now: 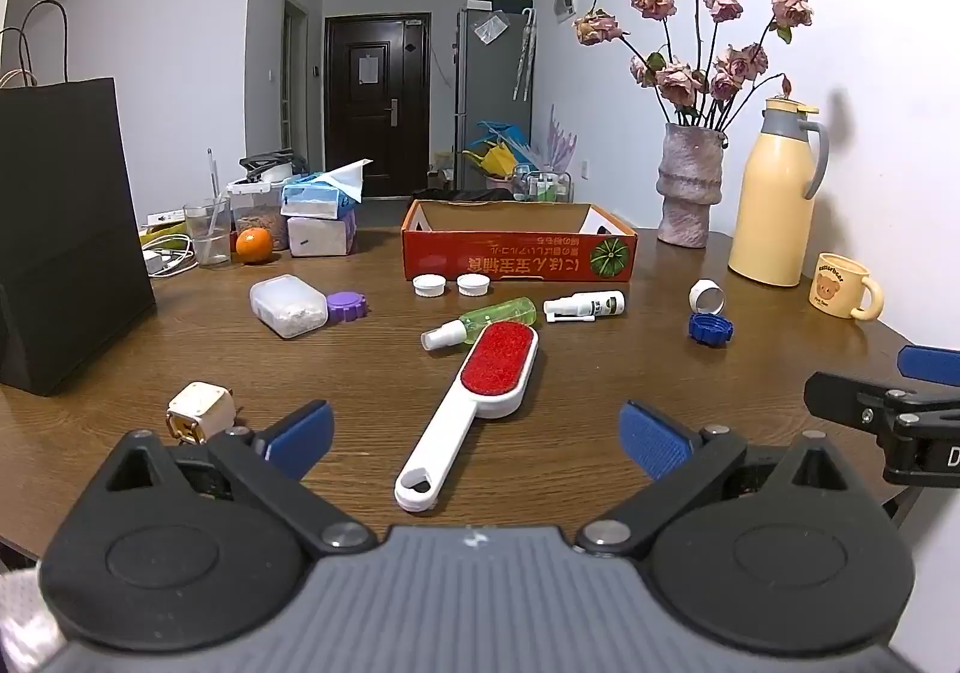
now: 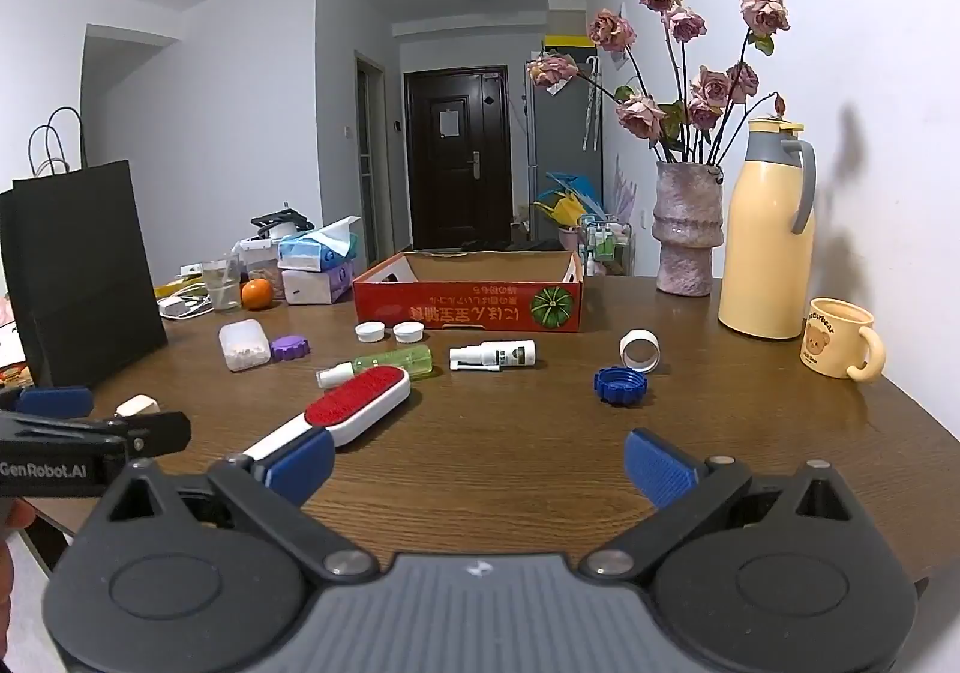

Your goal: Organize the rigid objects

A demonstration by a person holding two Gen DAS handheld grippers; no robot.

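**Both grippers spread wide, nothing held, clutter loose on surface**

The lint brush (image 1: pixel 474 403), red pad up and white handle toward the camera, lay on the wooden surface (image 1: pixel 360 373) directly ahead of the left gripper (image 1: pixel 477 442). Just beyond it lay the green spray bottle (image 1: pixel 480 320) and the white spray bottle (image 1: pixel 585 305); two white caps (image 1: pixel 450 284) sat just before the red cardboard box (image 1: pixel 519 253). The blue cap (image 1: pixel 710 329) and white ring (image 1: pixel 707 296) lay to the right.

Left gripper: fingers (image 1: pixel 300 436) fully spread, touching nothing. Right gripper (image 2: pixel 477 466): fingers (image 2: pixel 657 466) likewise spread and empty, bare wood between them.

The left wrist view alone showed the small cream cube (image 1: pixel 200 410) whole, beside its left finger. In the right wrist view it was mostly hidden behind the left gripper, and the brush handle ran behind the right gripper's left finger.
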